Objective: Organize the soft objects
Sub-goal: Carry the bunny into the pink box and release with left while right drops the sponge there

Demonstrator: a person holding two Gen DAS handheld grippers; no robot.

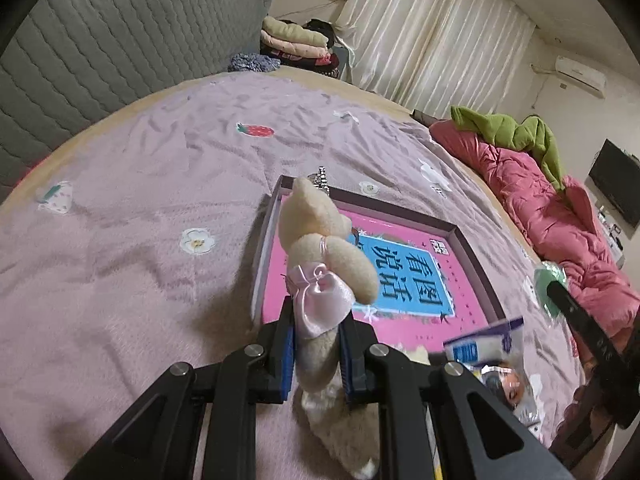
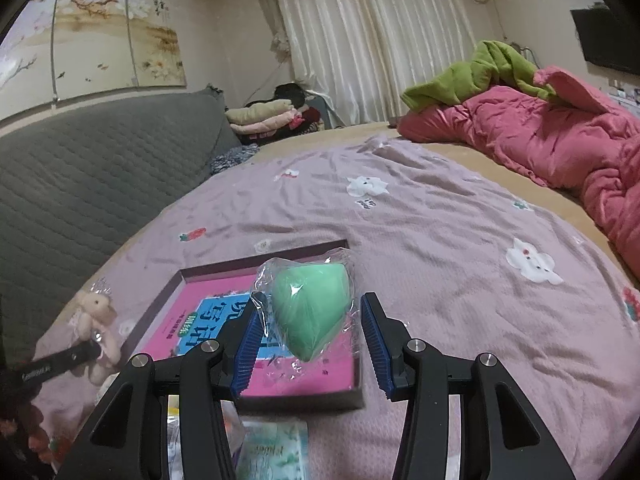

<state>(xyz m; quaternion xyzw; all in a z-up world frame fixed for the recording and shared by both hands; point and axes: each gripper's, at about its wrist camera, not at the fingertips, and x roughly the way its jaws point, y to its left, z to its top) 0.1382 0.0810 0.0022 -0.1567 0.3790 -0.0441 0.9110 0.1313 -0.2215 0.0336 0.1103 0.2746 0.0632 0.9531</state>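
My left gripper (image 1: 316, 344) is shut on a small cream plush bear (image 1: 320, 248) with a pink satin bow, held above the near left corner of a shallow box (image 1: 476, 256) with a pink and blue book cover inside. The bear also shows at the left of the right wrist view (image 2: 94, 316). My right gripper (image 2: 310, 332) is open, its jaws wide apart. A green sponge in a clear plastic bag (image 2: 312, 304) sits between them over the box (image 2: 160, 304); whether a finger touches the bag I cannot tell.
The box lies on a mauve bedspread (image 2: 440, 216) with flower patches. A pink quilt (image 2: 560, 140) and green cloth (image 2: 480, 72) lie at the far right. Folded clothes (image 2: 264, 118) sit by the grey headboard (image 2: 80, 168). Small packets (image 1: 492, 352) lie near the box's front edge.
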